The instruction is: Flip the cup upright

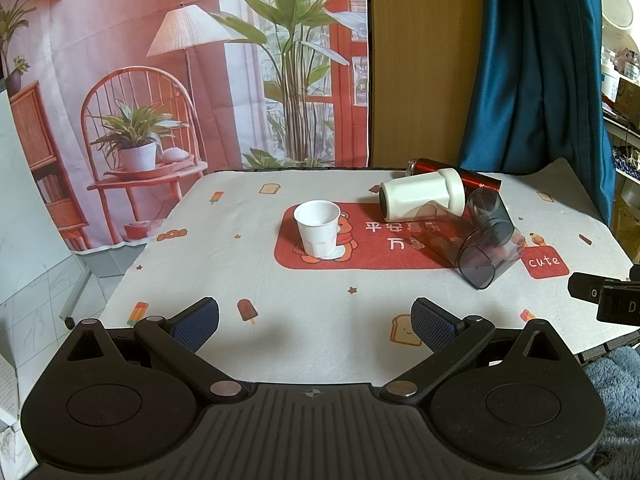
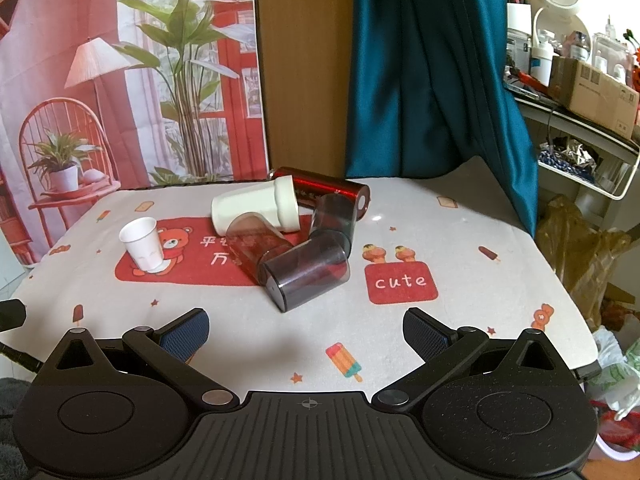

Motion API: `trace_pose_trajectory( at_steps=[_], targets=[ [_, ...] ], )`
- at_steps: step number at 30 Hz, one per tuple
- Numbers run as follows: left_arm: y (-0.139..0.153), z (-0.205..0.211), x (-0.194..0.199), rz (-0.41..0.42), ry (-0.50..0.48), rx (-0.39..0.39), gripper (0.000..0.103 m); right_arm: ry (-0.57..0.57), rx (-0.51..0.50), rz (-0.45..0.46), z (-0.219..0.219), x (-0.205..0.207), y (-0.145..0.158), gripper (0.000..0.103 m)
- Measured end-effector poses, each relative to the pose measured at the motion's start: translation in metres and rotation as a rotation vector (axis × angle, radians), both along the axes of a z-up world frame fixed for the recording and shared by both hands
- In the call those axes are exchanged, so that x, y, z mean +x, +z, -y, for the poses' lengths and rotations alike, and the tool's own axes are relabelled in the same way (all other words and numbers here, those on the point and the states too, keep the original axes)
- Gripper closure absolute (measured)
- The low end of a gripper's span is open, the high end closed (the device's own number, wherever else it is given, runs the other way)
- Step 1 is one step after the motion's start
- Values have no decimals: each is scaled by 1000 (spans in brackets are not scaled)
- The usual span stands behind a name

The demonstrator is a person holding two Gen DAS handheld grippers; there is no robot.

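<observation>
A small white cup (image 1: 318, 227) stands upright, mouth up, on the red bear patch of the tablecloth; it also shows in the right wrist view (image 2: 143, 243). To its right several cups lie on their sides in a heap: a cream cup (image 1: 422, 195) (image 2: 256, 210), a red metallic cup (image 1: 456, 171) (image 2: 328, 192), and smoky transparent cups (image 1: 486, 254) (image 2: 306, 274). My left gripper (image 1: 316, 322) is open and empty, above the near edge of the table. My right gripper (image 2: 306, 332) is open and empty, in front of the heap.
The table (image 1: 320, 344) is covered by a white printed cloth with a red "cute" patch (image 2: 400, 282). A printed backdrop and a blue curtain (image 2: 432, 72) hang behind. A cluttered shelf (image 2: 580, 92) and bags stand at the right. The right gripper's body (image 1: 608, 296) shows at the left view's right edge.
</observation>
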State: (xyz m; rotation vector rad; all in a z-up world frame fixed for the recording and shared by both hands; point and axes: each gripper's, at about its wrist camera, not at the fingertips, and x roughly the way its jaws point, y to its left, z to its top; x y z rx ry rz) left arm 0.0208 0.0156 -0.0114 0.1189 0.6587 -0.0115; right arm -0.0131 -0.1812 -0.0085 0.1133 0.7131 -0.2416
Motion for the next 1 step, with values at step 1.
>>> trace_pose_trajectory(
  at_steps=[1],
  targets=[
    [0,0,0,0,0,0,0,0,0,0,0,-1,0,0]
  ],
)
